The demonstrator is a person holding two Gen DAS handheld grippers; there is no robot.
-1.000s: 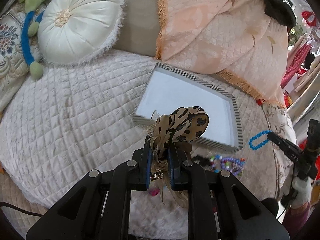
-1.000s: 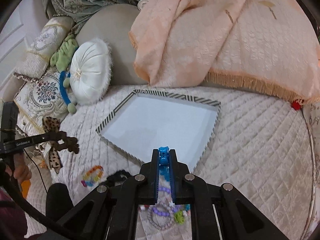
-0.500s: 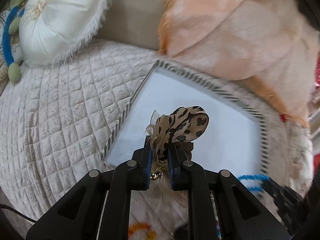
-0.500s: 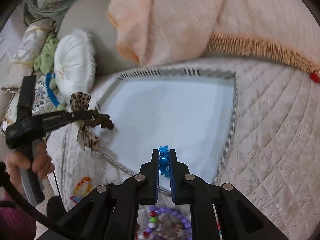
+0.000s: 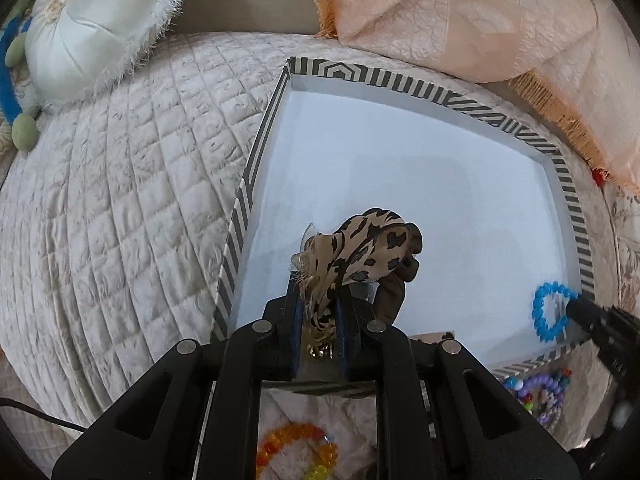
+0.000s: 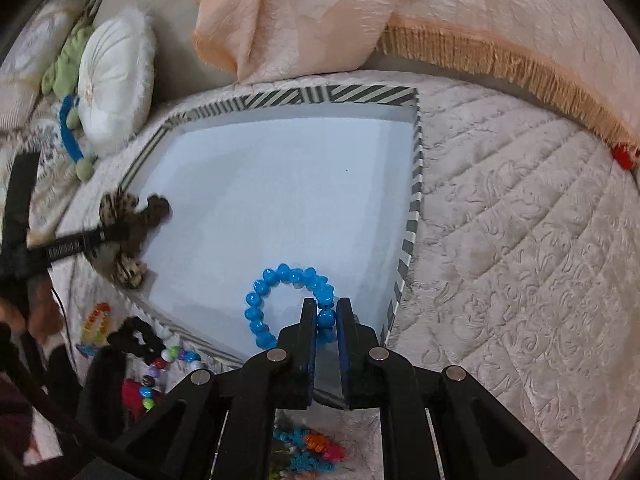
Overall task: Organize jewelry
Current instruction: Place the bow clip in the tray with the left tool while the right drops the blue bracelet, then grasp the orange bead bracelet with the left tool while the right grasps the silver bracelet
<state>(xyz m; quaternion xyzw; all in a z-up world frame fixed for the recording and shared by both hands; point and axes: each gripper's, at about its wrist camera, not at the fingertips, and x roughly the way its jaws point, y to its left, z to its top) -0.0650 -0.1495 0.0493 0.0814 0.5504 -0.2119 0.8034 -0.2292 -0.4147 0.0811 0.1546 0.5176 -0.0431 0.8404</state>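
Tray (image 5: 256,160) below both down-tilted grippers gripping bow (image 5: 360,248), bracelet (image 6: 280,292)

The bow (image 5: 362,252) is made of matt leopard-print cloth. The bracelet (image 6: 288,300) is formed of glossy blue plastic beads. The tray (image 5: 400,80) floor appears smooth and matt. The quilt (image 6: 520,240) is textured cloth.

The left tongs (image 5: 318,312) hide the lower part of the leopard-print bow (image 5: 360,252). An orange bead bracelet (image 5: 296,450) is cut by the bottom edge. In the right view, beads (image 6: 308,450) below the tongs are blurred and partly covered.
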